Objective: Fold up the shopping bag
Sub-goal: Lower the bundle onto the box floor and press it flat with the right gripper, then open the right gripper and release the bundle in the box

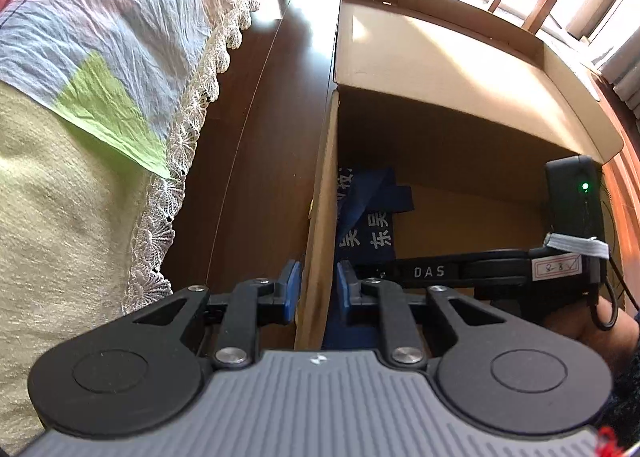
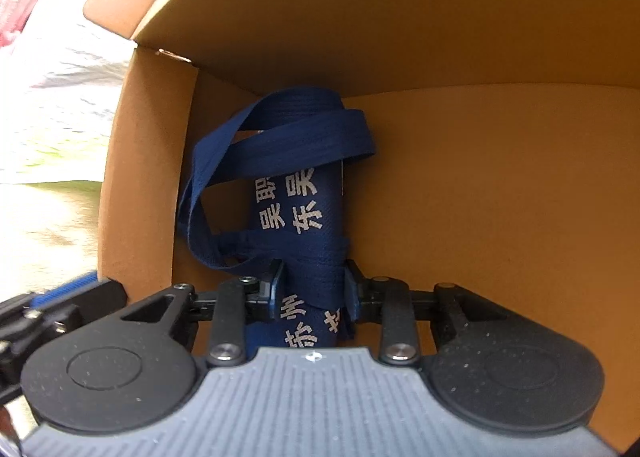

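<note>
One navy bag [image 2: 308,213], rolled, two straps looping, lying in one box [image 2: 480,185]. Right gripper [image 2: 314,285] pinching the roll. Left gripper [image 1: 316,285] clamping the box wall [image 1: 318,237].

Inside the cardboard box [image 2: 500,197] you see a navy shopping bag [image 2: 316,225], rolled into a tight bundle printed with white Chinese characters, lying along the box floor near its left wall. Its webbing handles [image 2: 280,137] loop loosely over and around the far end of the roll. Your right gripper [image 2: 314,289] straddles the near part of the roll, one finger on each side, both pads against the fabric. At the lower left edge, outside the box wall, you catch the left gripper [image 2: 60,297], blurred, with a blue pad showing.
</note>
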A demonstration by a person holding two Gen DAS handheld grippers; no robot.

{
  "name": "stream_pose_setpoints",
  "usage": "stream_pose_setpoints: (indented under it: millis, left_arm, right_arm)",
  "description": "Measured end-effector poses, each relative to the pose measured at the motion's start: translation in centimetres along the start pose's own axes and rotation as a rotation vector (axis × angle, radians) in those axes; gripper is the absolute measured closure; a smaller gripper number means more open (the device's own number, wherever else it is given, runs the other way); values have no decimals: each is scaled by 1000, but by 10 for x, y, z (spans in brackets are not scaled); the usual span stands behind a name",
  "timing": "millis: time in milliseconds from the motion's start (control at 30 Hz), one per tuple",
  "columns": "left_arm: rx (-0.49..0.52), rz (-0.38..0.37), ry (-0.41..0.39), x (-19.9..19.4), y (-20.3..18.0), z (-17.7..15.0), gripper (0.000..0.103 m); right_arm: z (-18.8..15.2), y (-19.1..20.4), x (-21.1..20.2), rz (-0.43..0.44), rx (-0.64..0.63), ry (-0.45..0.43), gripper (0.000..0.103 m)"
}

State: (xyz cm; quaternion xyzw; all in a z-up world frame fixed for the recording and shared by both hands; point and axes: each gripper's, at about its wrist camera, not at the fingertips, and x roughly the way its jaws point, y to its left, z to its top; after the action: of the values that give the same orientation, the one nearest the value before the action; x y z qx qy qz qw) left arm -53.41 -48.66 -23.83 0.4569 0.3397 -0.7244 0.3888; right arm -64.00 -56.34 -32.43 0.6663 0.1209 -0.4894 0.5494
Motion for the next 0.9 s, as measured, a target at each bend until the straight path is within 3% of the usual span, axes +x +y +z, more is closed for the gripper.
stream_pose_setpoints:
  millis: [167,267,400,567,900]
  left_arm:
    - [22,3,11,4,-5,0,77]
    - [21,0,13,4,-5,0,76]
    - [16,0,15,5,-4,0,76]
    - [37,9,11,4,-6,1,76]
    - [38,18,8,2,-7,2,75]
  right_arm:
    - [15,-14,-6,124,3,57,82]
    - [24,-10,-8,69,1,94,79]
    - [25,9,-21,-17,-56,70,70]
    - [23,24,-41,-101,-89,7,69]
    - [28,32,-75,-145,-159,-48,67]
